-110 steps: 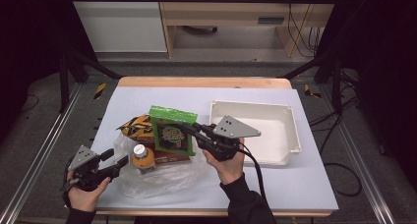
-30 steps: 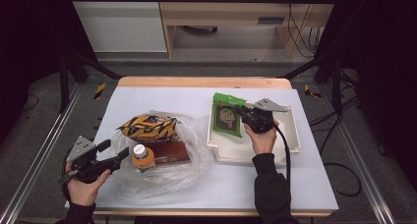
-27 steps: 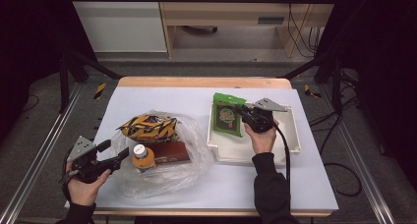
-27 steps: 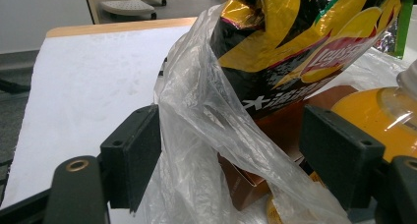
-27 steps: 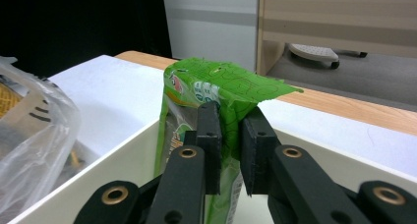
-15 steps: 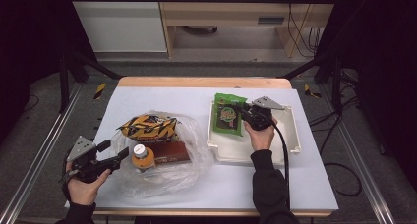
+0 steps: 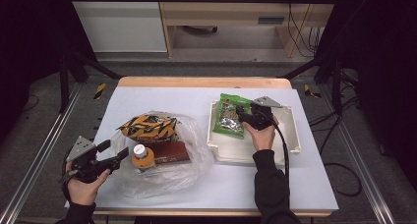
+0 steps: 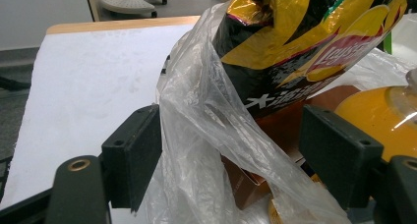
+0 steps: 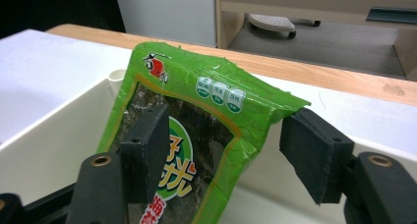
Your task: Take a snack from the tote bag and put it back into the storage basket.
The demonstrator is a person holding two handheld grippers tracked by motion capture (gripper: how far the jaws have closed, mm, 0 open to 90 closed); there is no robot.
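Table (image 7: 196, 194): white top. A clear plastic bag (image 7: 167, 165) lies at the left and a white tray (image 7: 290, 135) at the right.

Tray: the green seaweed packet (image 7: 230, 115) lies in its left half, top edge propped on the far-left rim. Judgement: the packet is not seated flat; a nudge could tip it over the rim onto the table.

Plastic bag: it holds a yellow-black chip bag (image 7: 147, 127), a brown box (image 7: 169, 153) and an orange bottle (image 7: 141, 157). Film is loose and crumpled.

Right gripper (image 7: 244, 117): jaws have just been opening and stand apart, the packet between them. In the right gripper view the left pad overlaps the packet face and the right pad sits just off its bent corner. Risk: if the hand pulls back while a pad is snagged on that corner, the packet drags out of the tray.

Left gripper (image 7: 114, 155): jaws apart, a fold of bag film (image 8: 206, 135) between them, pads not pressing. Risk: closing here grabs thin film alone; it may slip or stretch, and the bottle could roll as the bag shifts.
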